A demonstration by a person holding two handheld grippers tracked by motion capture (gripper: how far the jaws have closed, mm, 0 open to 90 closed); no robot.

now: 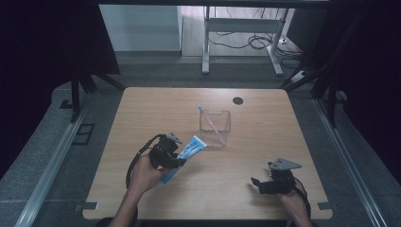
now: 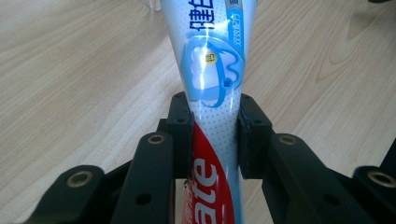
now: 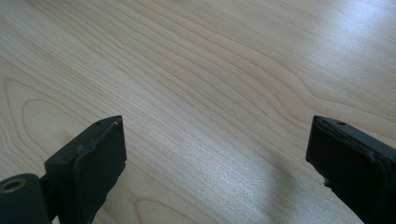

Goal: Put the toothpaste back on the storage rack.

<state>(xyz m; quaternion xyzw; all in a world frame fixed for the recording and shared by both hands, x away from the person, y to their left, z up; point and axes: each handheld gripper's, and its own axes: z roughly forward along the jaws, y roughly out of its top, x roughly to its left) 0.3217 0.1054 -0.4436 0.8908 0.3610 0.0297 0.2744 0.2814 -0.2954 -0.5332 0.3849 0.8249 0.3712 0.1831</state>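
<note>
Wooden table [image 1: 142, 113]: left tongs [image 2: 215, 135] clamp toothpaste tube [image 2: 210, 70]; right tongs [image 3: 217, 158] gape empty.

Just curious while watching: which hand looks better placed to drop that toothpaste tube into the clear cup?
Probably the left. The left gripper already clamps the blue-and-white toothpaste tube beside the clear plastic cup; the right gripper stands open farther away.

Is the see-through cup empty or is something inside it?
Not empty. The clear cup stands upright on the table with a pink toothbrush leaning inside it.
</note>
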